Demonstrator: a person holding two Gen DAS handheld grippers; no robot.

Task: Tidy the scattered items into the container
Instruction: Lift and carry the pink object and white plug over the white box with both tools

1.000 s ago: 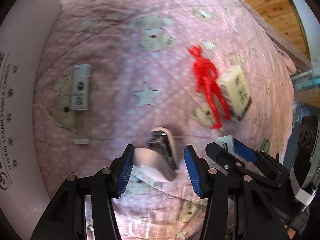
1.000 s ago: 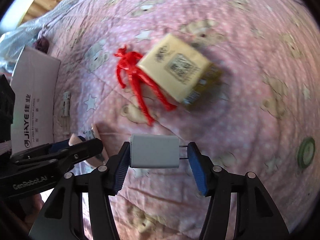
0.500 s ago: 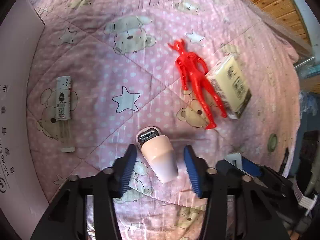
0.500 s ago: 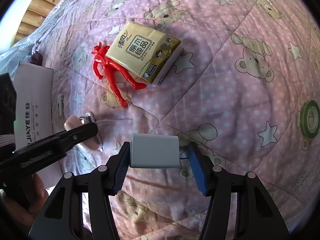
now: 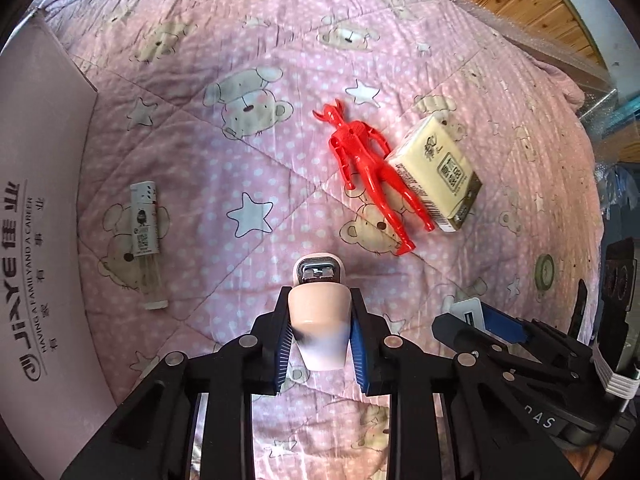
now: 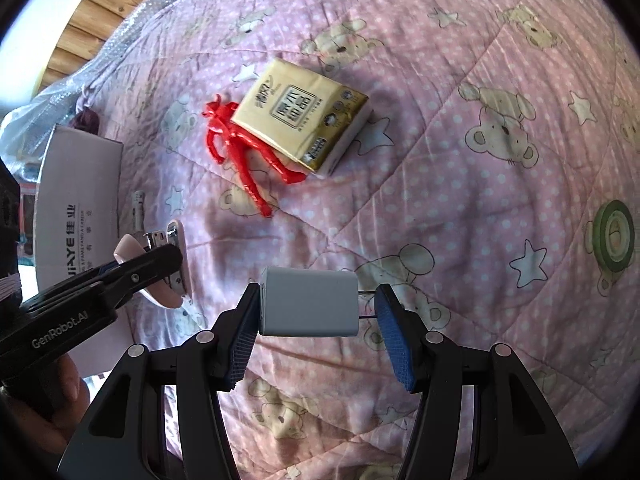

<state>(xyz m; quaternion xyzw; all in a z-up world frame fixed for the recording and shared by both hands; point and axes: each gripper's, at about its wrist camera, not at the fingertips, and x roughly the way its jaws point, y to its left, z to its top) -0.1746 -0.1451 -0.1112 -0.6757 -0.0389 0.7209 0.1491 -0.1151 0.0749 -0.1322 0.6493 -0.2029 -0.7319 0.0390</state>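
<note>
Already both grippers are loaded: the left gripper (image 5: 319,334) has its jaws closed on a pink stapler (image 5: 318,312), long axis pointing to twelve o'clock along the fingers, while the right gripper (image 6: 318,334) pinches a grey charger (image 6: 307,302) across its length, prongs toward the three o'clock pad. Judging by the left wrist view, the cardboard box (image 5: 36,216) lies at nine o'clock, so the left hand is nearer and should probably swing over first.
</note>
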